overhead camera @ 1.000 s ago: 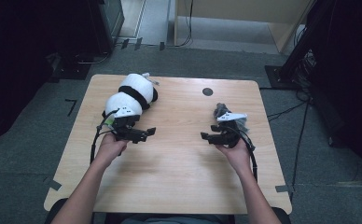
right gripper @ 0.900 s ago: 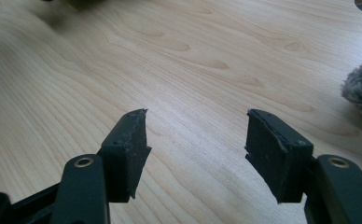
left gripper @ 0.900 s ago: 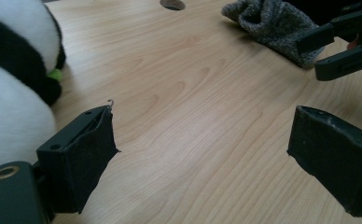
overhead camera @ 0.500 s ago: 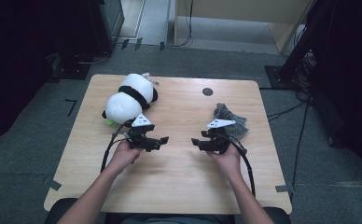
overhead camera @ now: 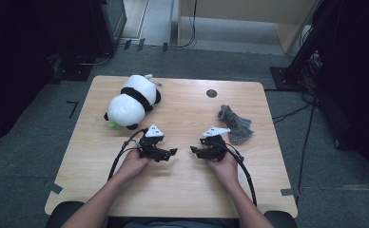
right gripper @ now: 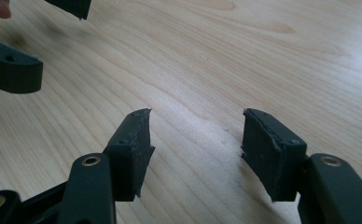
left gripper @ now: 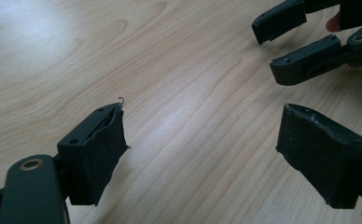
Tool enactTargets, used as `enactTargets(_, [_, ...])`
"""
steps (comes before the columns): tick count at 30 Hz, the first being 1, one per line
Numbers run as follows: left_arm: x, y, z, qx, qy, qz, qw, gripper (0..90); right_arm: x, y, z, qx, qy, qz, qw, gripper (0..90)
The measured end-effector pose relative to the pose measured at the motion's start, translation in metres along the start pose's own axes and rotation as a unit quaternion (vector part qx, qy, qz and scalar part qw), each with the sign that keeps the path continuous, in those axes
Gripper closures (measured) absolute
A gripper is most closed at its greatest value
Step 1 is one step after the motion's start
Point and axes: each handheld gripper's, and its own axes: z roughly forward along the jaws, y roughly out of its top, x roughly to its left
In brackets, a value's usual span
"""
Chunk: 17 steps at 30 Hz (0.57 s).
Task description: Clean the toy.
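- Two tools sit low over the near middle of the tabletop (overhead camera: 182,185), one in each of the person's hands, tips turned toward each other.
- The left tool (overhead camera: 172,152) is released: in the left gripper view (left gripper: 202,140) its two black jaws stand wide apart with bare wood between them and nothing held. Its jaws have just been closing a little, with nothing between them.
- The right tool (overhead camera: 194,150) is also released: in the right gripper view (right gripper: 195,140) its jaws are spread with bare wood between them and nothing gripped.
- The two tools are near each other, tips apart, a strip of bare tabletop between them. In each gripper view the other tool's jaws appear in an upper corner, also parted.
- The panda (overhead camera: 131,101), a black-and-white plush toy, lies on its side on the far left part of the tabletop, beyond the left tool and apart from it. A bit of green shows at its near edge.
- The grey cloth (overhead camera: 235,124) lies bunched on the right part of the tabletop, just beyond the right tool; whether they touch I cannot tell.
- A small dark round mark (overhead camera: 211,93) sits on the wood near the far edge, between the panda and the cloth.
- A cable trails from each tool back along the person's forearm.
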Motion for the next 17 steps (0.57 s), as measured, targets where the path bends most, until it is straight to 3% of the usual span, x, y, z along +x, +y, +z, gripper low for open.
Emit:
enactTargets(8, [-0.0002,-0.0037,0.0065,0.012,0.001,0.008,0.9999,15.1,0.0059,-0.0068,0.0061,-0.029,-0.025,-0.033,0.9987,37.3])
enactTargets(17, [0.0011,-0.0048,0.0074,0.013,0.0,0.008,0.9999,15.1,0.0086,-0.0069,0.0072,-0.024,-0.035,-0.045,0.9981,32.0])
